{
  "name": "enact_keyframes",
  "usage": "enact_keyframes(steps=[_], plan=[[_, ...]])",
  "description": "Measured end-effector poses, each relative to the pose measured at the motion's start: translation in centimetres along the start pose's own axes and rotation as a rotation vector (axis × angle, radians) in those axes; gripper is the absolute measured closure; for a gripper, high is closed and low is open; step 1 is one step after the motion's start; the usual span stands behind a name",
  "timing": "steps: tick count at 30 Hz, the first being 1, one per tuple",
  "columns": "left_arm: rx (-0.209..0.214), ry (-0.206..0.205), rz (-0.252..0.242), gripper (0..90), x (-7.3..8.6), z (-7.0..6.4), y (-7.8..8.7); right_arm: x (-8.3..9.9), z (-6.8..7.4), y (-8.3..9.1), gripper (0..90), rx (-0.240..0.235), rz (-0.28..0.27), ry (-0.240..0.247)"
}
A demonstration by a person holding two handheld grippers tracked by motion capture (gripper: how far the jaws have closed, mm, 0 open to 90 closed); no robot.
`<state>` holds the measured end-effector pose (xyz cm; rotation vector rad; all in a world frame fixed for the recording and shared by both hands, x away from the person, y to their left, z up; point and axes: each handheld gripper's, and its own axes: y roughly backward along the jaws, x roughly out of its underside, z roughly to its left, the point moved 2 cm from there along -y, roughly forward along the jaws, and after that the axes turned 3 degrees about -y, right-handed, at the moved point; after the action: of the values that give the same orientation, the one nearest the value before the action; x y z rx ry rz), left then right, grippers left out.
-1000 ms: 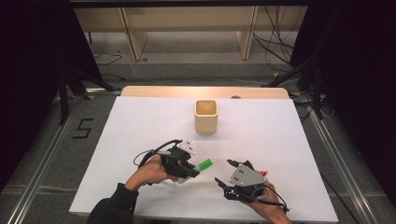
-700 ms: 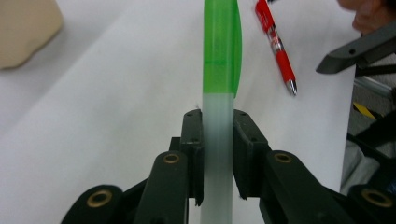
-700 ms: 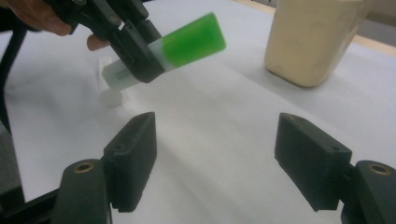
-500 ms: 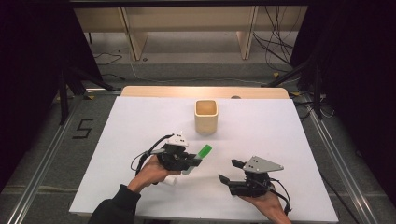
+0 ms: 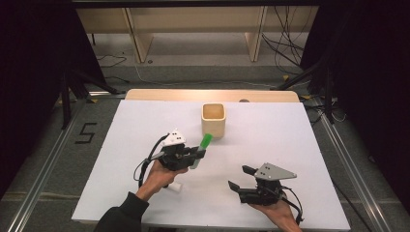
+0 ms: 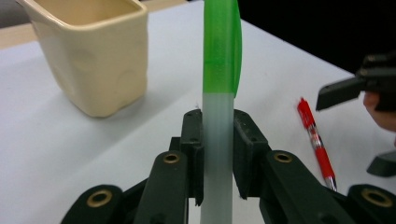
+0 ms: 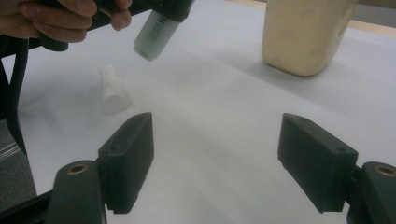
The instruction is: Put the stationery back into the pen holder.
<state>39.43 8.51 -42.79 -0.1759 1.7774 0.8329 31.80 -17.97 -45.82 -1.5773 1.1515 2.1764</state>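
The left gripper [image 5: 196, 155] is clamped on a marker with a green cap [image 5: 200, 150], its jaws pressing the translucent white barrel from both sides, and holds it lifted off the white table [image 5: 290, 140] with the capped end tilted toward the cream cup [image 5: 213, 119]. In the left gripper view the marker rises straight up between the jaws, the cup stands just behind and to the left, and a red pen [image 6: 316, 142] lies on the table to the right. The right gripper [image 5: 239, 178] rests low near the table's front edge, jaws spread wide with nothing between them. A short white cylinder [image 7: 112, 90], perhaps a loose cap, lies on the table beneath the left hand [image 5: 159, 175].
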Motion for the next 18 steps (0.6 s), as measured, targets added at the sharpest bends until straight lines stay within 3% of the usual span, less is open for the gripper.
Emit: enact_keyframes(steps=[5, 9, 18], plan=[[-0.048, 0.025, -0.053, 76.2, -0.3, 0.7, 0.3, 0.1, -0.1, 0.3, 26.6, 0.007, -0.007, -0.01], [-0.045, 0.064, -0.086, 76.2, -0.8, 1.3, 0.3, 0.3, 0.0, 0.6, 26.4, 0.014, -0.006, -0.007], [-0.089, 0.065, -0.125, 76.2, -3.3, 2.3, -0.2, 0.6, 0.2, 0.6, 25.9, 0.012, 0.001, -0.008]])
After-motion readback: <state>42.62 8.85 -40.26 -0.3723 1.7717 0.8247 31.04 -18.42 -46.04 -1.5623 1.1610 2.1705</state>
